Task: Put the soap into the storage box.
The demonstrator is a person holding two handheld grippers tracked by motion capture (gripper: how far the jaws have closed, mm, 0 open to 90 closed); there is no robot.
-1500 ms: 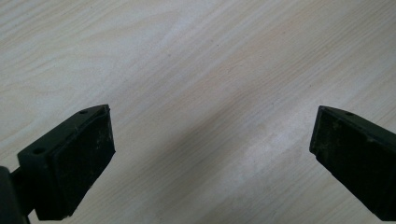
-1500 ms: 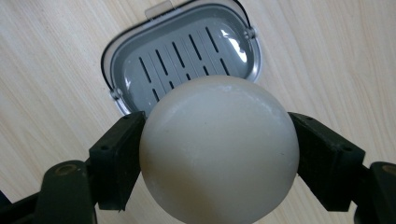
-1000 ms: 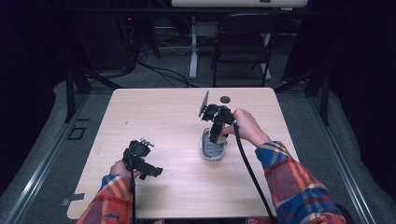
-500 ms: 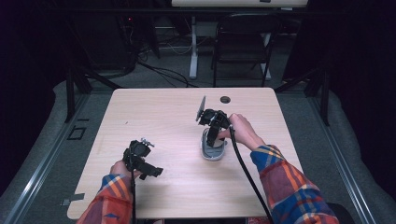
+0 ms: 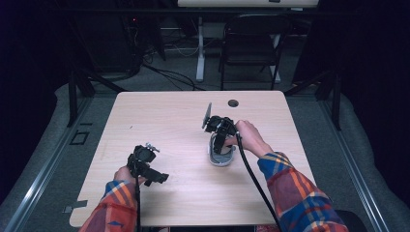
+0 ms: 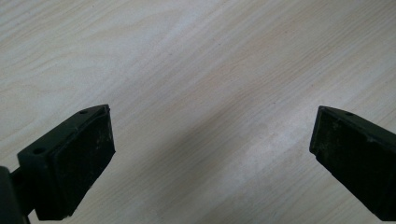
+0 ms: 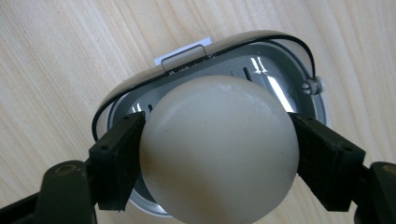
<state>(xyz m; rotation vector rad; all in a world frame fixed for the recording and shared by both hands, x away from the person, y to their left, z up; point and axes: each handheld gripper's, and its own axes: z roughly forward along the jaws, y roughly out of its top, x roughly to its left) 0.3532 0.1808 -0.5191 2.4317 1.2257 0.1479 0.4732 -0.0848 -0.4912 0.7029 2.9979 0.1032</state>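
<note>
Left gripper [image 5: 155,177]: near the table's [image 5: 169,116] front left, jaws spread wide over bare wood, nothing between them.

Egg [image 7: 218,148]: cream, smooth, clamped between the right gripper's [image 7: 218,158] two black jaws, directly above the slicer.

Slicer [image 7: 275,60]: grey oval metal dish with wire frame, flat on the table right of centre, beneath the egg.

Right hand [image 5: 247,137]: just beside the slicer.

Dim room, lit counter

The counter [image 5: 183,121] is evenly lit from above against near-black surroundings; glare streaks the metal dish [image 7: 261,65] beyond the right gripper [image 7: 215,154], whose jaws look soft.
</note>
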